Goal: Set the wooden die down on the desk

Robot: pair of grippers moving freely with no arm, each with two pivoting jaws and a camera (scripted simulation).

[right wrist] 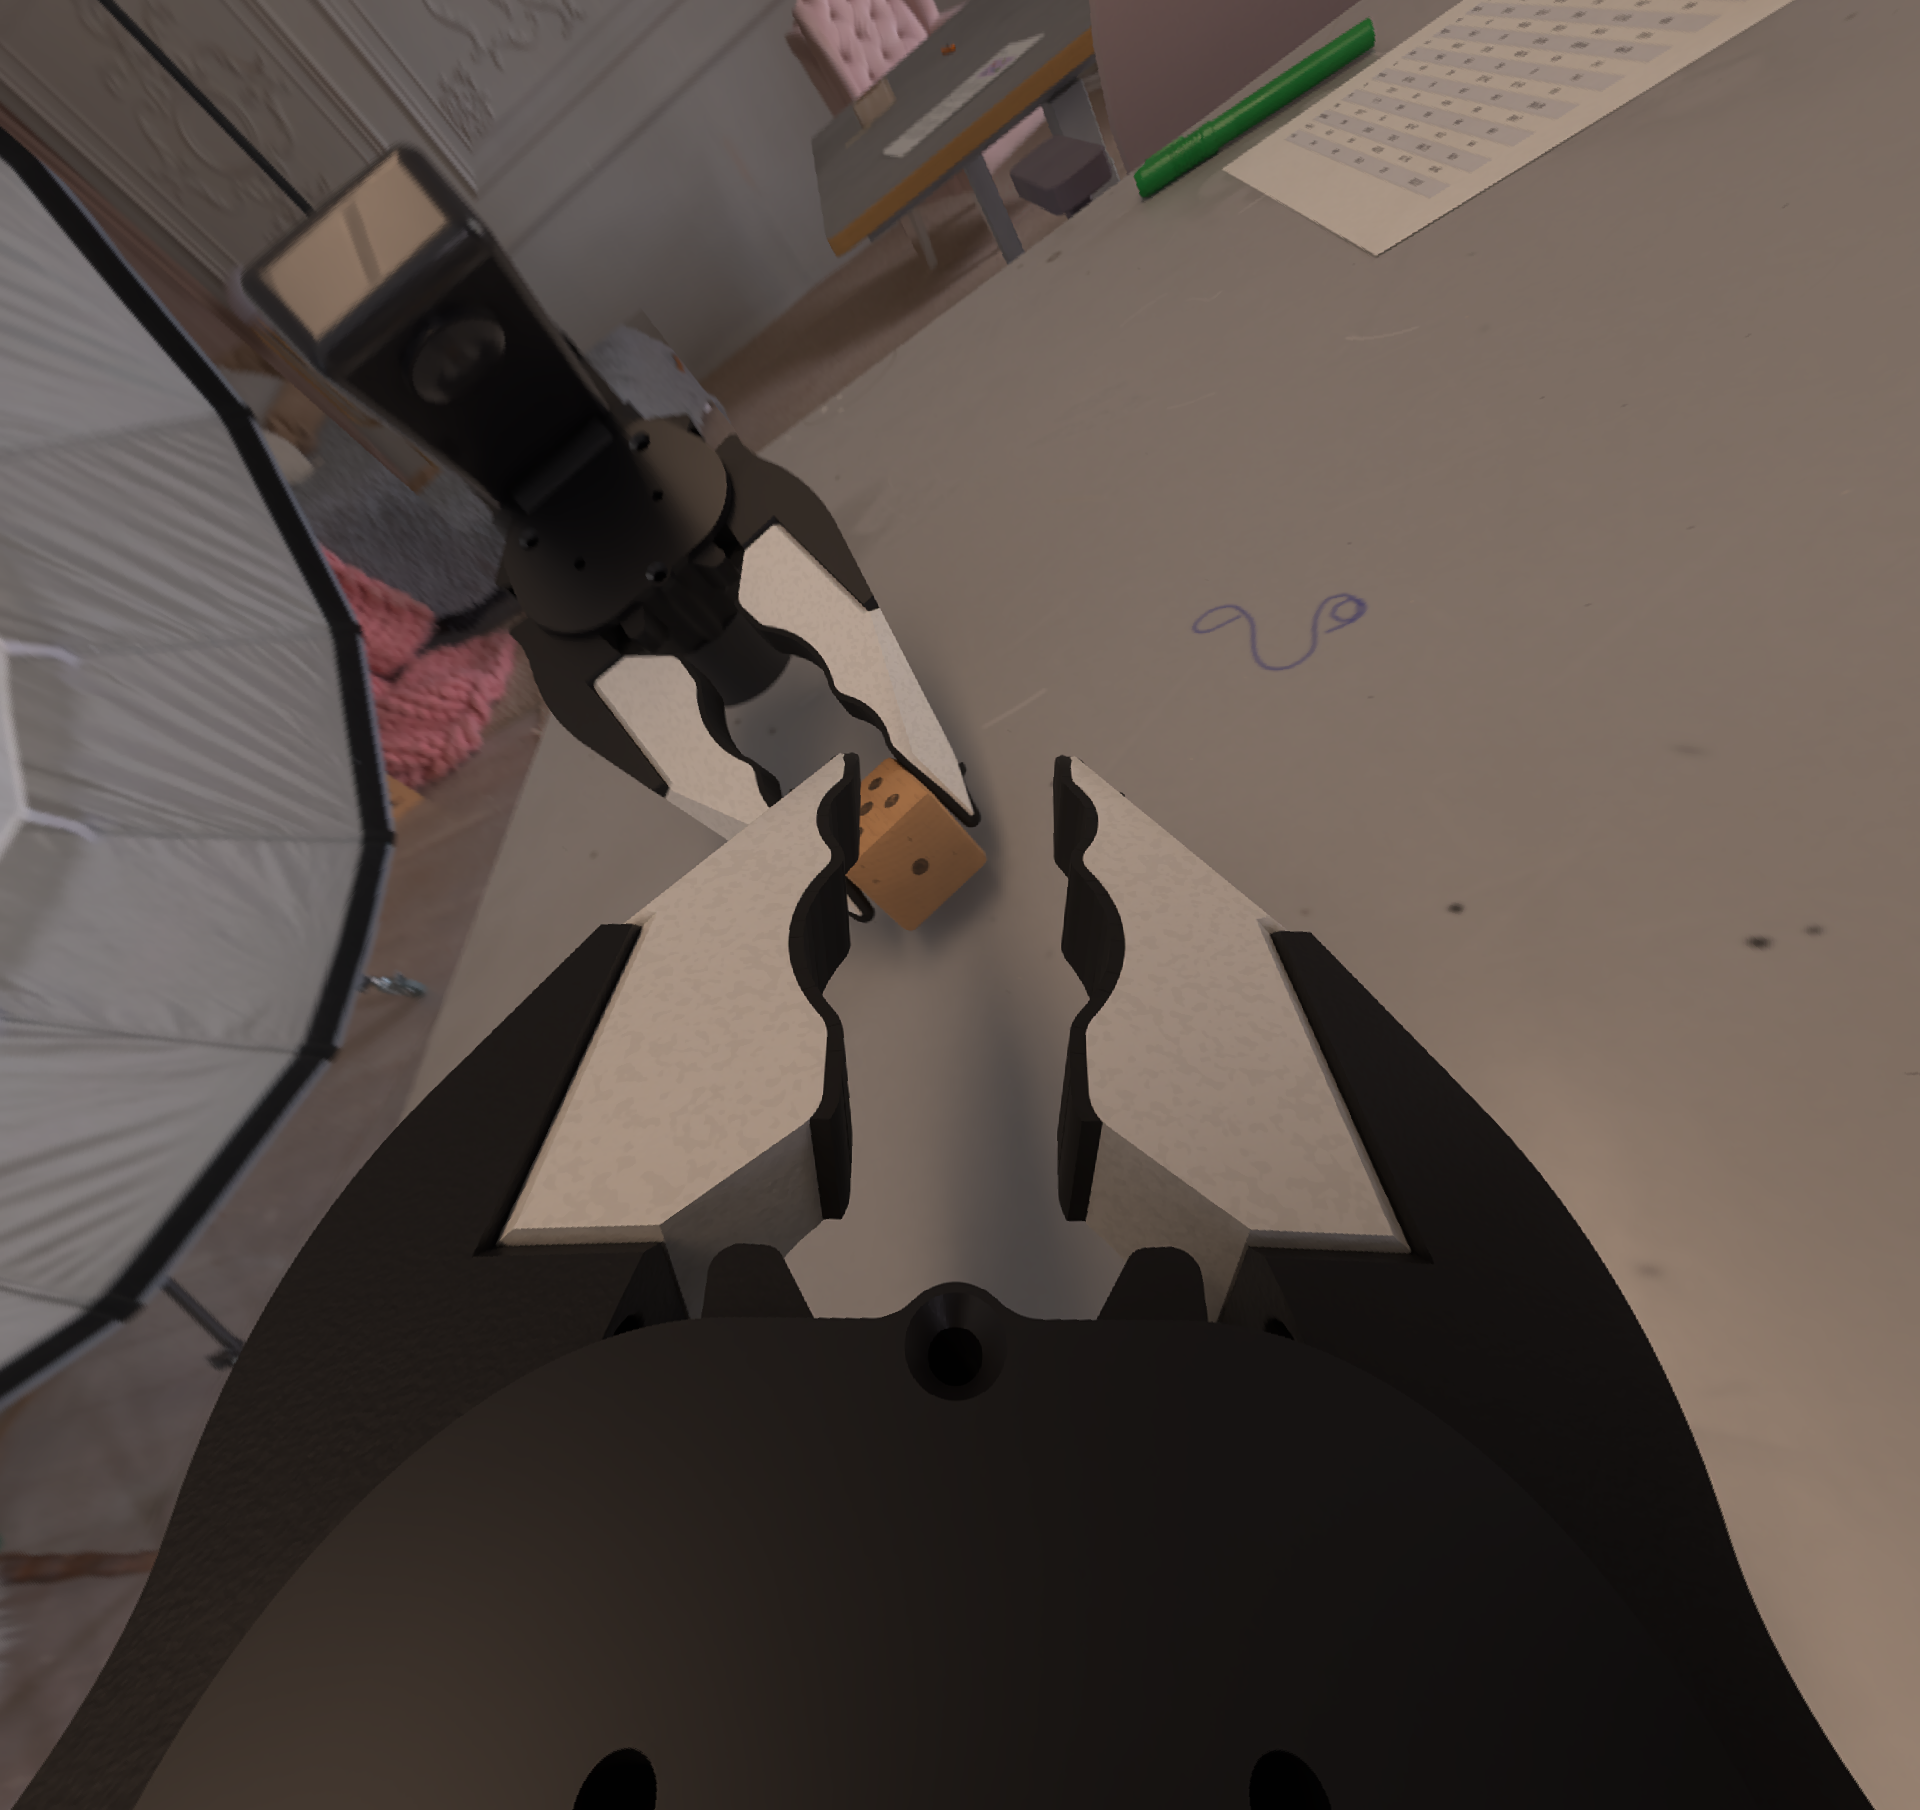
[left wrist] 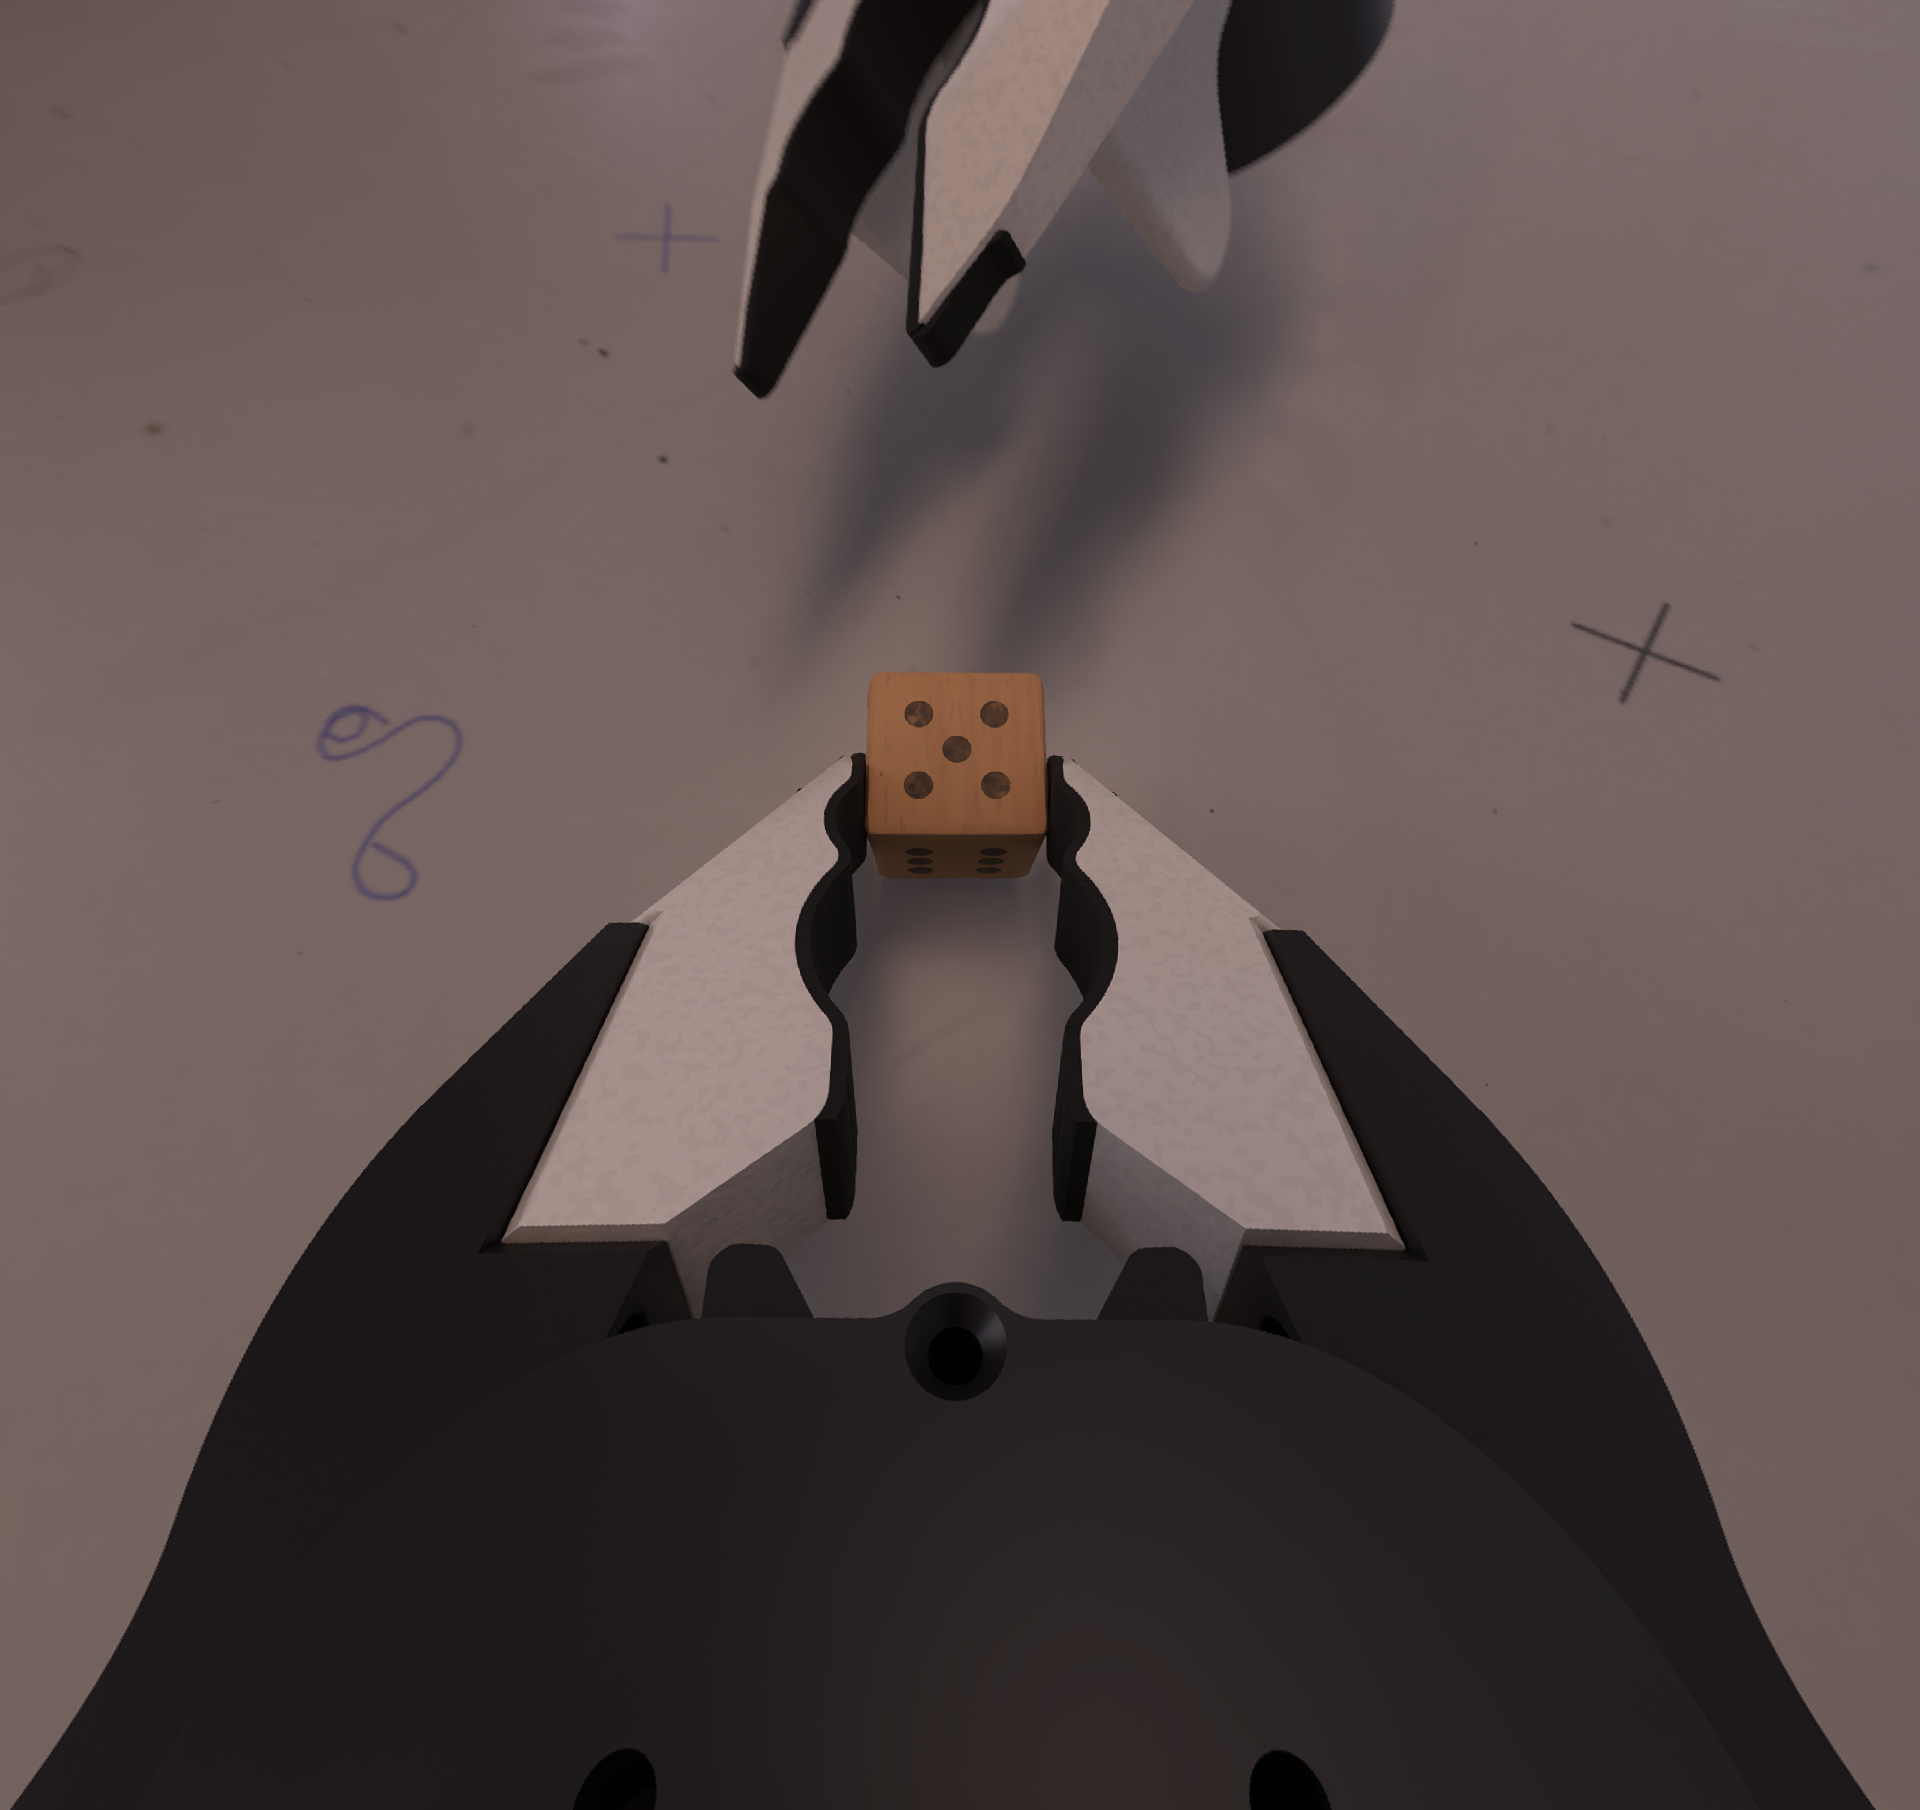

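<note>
The wooden die (left wrist: 956, 773) sits between the fingertips of my left gripper (left wrist: 956, 778), five pips up, and the pads touch its two sides. It is low over the grey desk (left wrist: 1455, 410); I cannot tell whether it rests on it. In the right wrist view the die (right wrist: 920, 861) shows at the tips of the left gripper (right wrist: 873, 804), partly hidden by my right gripper's left finger (right wrist: 727, 981). My right gripper (right wrist: 954, 773) is open and empty, a little back from the die. It also shows in the left wrist view (left wrist: 842, 368), raised above the desk beyond the die.
A green marker (right wrist: 1257, 108) and a printed sheet (right wrist: 1558, 67) lie at the far side of the desk. A large white softbox (right wrist: 156, 721) stands past the desk's left edge. Pen crosses (left wrist: 1647, 654) and a blue squiggle (left wrist: 390, 804) mark the surface.
</note>
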